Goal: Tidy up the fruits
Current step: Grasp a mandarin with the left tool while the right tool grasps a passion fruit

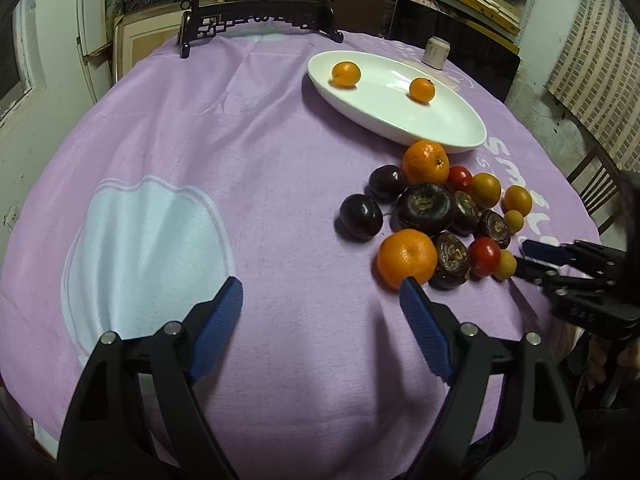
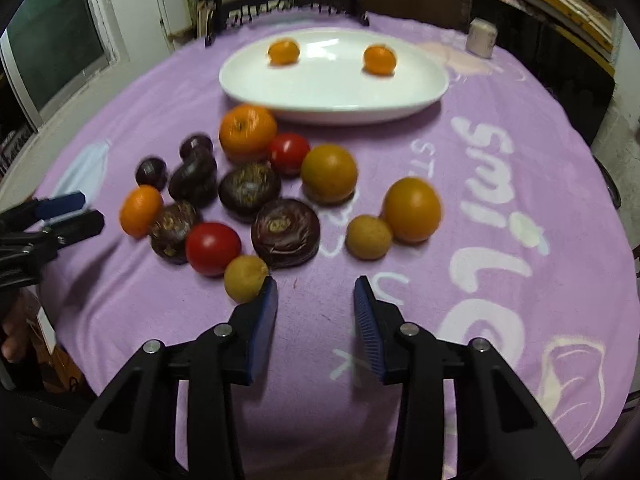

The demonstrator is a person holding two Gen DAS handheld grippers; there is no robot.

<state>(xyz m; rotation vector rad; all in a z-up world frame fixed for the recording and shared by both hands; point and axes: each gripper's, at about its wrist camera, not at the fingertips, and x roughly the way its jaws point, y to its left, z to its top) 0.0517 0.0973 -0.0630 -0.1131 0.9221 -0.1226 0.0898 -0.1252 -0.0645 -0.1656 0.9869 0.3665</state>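
A white oval plate [image 1: 384,100] [image 2: 332,84] at the back of the purple cloth holds two small oranges [image 1: 346,74] [image 1: 422,89]. In front of it lies a pile of fruit: larger oranges [image 1: 407,258] [image 2: 247,131], red tomatoes [image 1: 485,257] [image 2: 212,247], dark plums [image 1: 361,216], dark ridged fruits [image 2: 286,233] and small yellow-brown ones [image 2: 245,278]. My left gripper [image 1: 320,286] is open and empty, its right fingertip just in front of the near orange. My right gripper [image 2: 316,282] is open and empty, its left fingertip beside a small yellow-brown fruit.
A small pale cup [image 1: 435,53] [image 2: 482,37] stands behind the plate. A black carved stand [image 1: 260,24] sits at the table's far edge. A chair [image 1: 600,188] is at the right. Each gripper shows in the other's view [image 1: 524,256] [image 2: 90,210].
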